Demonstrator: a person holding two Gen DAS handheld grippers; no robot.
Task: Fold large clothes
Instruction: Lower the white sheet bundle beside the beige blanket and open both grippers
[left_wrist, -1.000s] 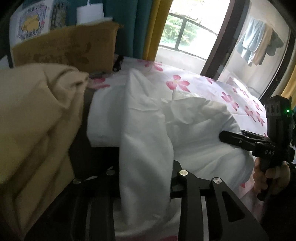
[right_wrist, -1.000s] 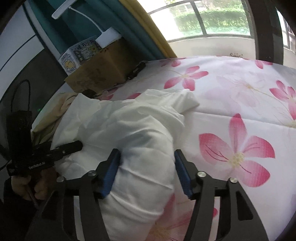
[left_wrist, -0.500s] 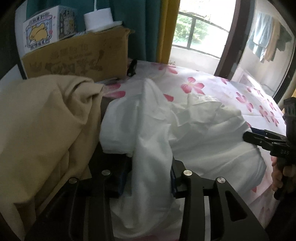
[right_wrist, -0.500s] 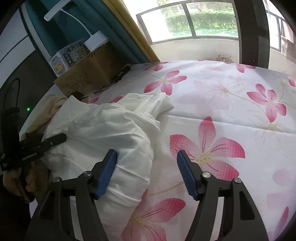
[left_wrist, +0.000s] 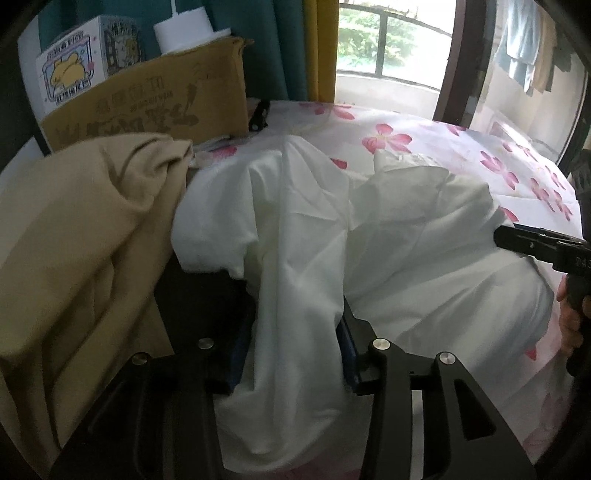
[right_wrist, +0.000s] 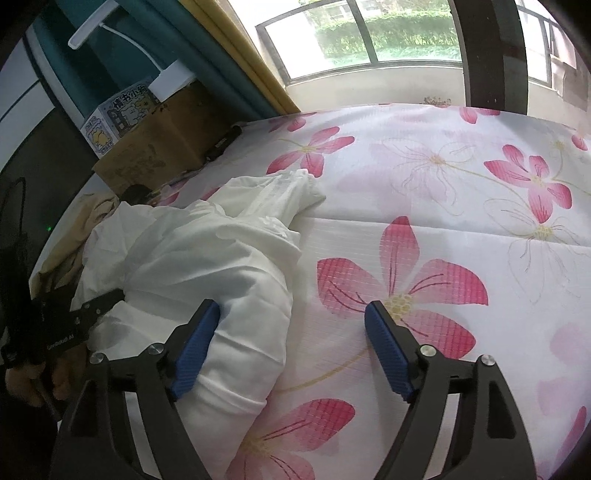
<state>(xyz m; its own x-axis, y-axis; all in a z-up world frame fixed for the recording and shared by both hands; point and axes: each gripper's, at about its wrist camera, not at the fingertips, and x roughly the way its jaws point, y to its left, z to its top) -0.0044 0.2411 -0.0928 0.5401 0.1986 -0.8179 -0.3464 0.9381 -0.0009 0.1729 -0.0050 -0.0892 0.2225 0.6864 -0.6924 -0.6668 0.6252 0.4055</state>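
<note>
A crumpled white garment (left_wrist: 406, 243) lies bunched on the flowered bed sheet (left_wrist: 461, 147); it also shows in the right wrist view (right_wrist: 207, 266). My left gripper (left_wrist: 295, 343) has a thick fold of this garment between its fingers, which press on it from both sides. My right gripper (right_wrist: 291, 343) is open and holds nothing; its left pad (right_wrist: 195, 343) rests against the garment's right edge and its right pad (right_wrist: 388, 350) hangs over bare sheet. In the left wrist view the right gripper (left_wrist: 546, 247) shows at the far right edge.
A beige garment (left_wrist: 74, 236) is heaped at the left. A cardboard box (left_wrist: 147, 99) with a printed carton (left_wrist: 81, 66) and a white lamp base stands at the bed's head. A small black object (left_wrist: 260, 116) lies beside it. Windows and curtains stand beyond.
My right gripper has opened wide and drawn off the white garment toward the right. My left gripper keeps its fold and has pulled back a little.
</note>
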